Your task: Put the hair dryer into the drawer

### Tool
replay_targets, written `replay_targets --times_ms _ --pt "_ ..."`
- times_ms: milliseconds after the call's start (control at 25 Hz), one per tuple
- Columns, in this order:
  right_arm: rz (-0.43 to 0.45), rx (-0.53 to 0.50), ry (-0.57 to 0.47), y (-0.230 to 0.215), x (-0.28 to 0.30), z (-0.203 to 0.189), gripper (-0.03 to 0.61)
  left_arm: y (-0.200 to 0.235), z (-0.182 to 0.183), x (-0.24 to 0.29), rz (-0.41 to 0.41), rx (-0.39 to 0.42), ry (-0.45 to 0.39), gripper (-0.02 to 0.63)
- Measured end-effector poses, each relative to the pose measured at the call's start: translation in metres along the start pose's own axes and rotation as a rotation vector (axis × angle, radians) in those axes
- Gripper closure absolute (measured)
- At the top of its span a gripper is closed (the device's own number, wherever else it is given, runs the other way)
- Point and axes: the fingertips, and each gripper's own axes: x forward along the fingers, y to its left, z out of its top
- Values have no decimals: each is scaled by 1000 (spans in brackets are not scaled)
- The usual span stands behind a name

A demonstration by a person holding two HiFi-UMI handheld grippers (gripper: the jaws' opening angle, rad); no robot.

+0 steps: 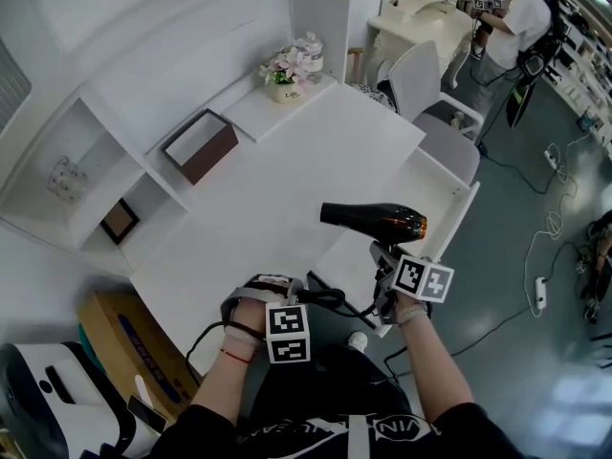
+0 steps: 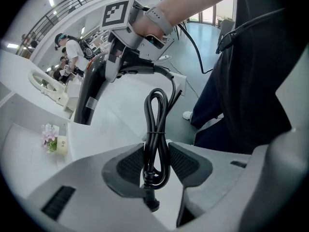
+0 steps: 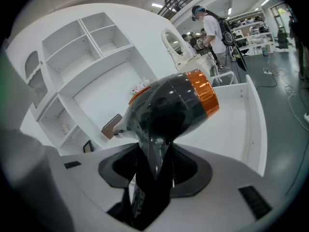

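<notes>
A black hair dryer (image 1: 375, 219) with an orange band hangs level over the open white drawer (image 1: 465, 208) at the desk's right side. My right gripper (image 1: 386, 268) is shut on its handle from below. In the right gripper view the dryer's body (image 3: 170, 104) fills the middle, its handle pinched between the pads of that gripper (image 3: 155, 167), with the drawer (image 3: 244, 124) beyond. My left gripper (image 1: 264, 291) is shut on the tied bundle of black cord (image 2: 155, 129), which hangs between its pads (image 2: 131, 164). The left gripper view also shows the dryer (image 2: 94, 88) and the right gripper's marker cube (image 2: 117, 14).
On the white desk (image 1: 287, 180) stand a brown box (image 1: 201, 144) and a small flower pot (image 1: 283, 73) near the back. A grey chair (image 1: 430, 103) sits beyond the drawer. Shelves (image 1: 86, 180) lie at left, a cardboard box (image 1: 124, 342) on the floor, and a person (image 1: 516, 17) stands far back.
</notes>
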Motion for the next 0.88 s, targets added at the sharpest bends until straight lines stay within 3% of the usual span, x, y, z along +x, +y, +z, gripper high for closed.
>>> replay_targets --times_ms 360,880 --pt "-11 -2 25 -67 -20 10 399 0 63 32 -8 -12 -3 446" --pt "-15 -31 89 -129 -20 13 399 6 118 74 0 -54 -11 446"
